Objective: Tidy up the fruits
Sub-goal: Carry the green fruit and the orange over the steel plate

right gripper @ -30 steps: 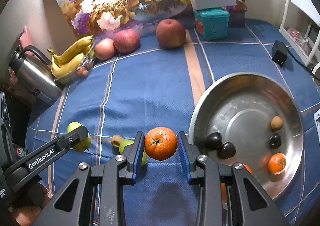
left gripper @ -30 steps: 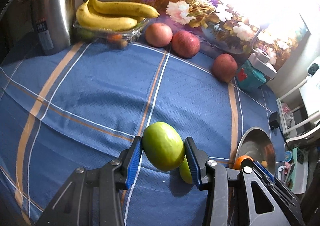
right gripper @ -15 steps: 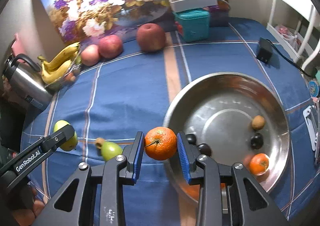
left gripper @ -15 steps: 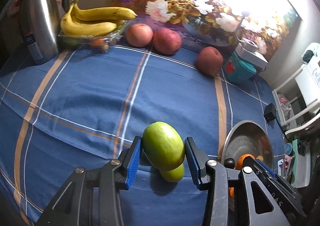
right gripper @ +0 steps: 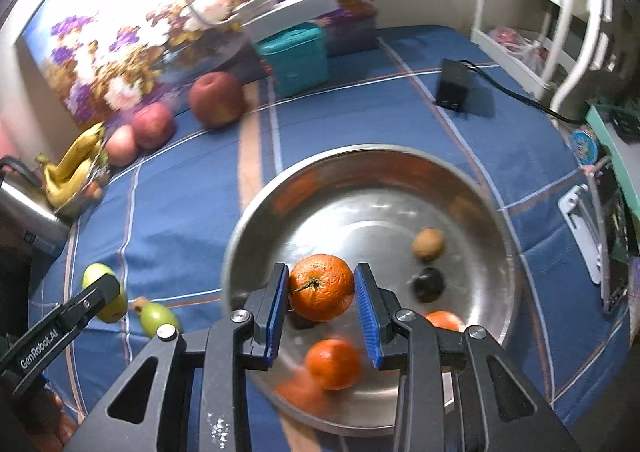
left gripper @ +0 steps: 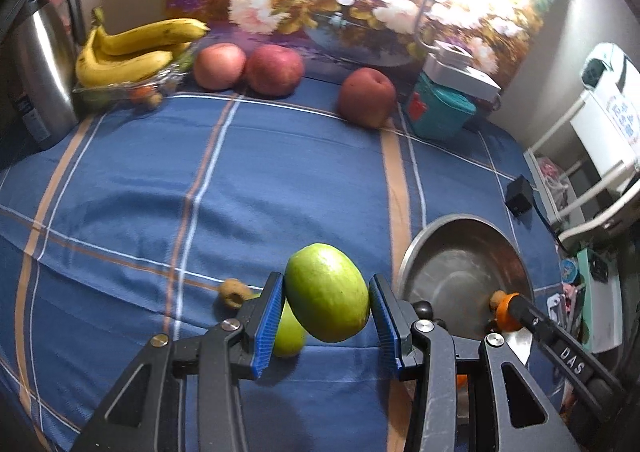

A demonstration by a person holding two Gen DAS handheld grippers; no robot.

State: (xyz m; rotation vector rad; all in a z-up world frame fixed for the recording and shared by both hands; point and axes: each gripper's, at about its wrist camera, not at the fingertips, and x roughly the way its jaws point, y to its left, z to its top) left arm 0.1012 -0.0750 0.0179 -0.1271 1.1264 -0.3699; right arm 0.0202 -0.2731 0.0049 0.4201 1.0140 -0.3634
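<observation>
The left gripper [left gripper: 327, 310] was clamped on a green fruit [left gripper: 326, 293], held off the blue plaid tablecloth [left gripper: 248, 180]. The fruit's long axis was tilted, its narrower end pointed up and to the left. A second green fruit [left gripper: 289, 330] was seen lying on the cloth right below, partly hidden behind the left blue pad, with a small brown fruit [left gripper: 233, 292] just beside it.

The right gripper [right gripper: 322, 310] was closed on an orange [right gripper: 322, 287], stem end turned toward the camera, and it was held over the steel bowl [right gripper: 496, 204]. In the bowl, two more oranges [right gripper: 332, 362], a dark fruit [right gripper: 428, 283] and a brown one [right gripper: 428, 244] were spotted, kinda blurred.

"GenRobot.AI" could be read on the left gripper's arm in the right wrist view, and "DAS" on the right gripper's arm in the left wrist view.

Further back, three red apples [left gripper: 272, 68], bananas [left gripper: 132, 48], a steel kettle [left gripper: 38, 68] and a teal box [left gripper: 438, 114] were lined up along the flower painting [left gripper: 360, 0].
</observation>
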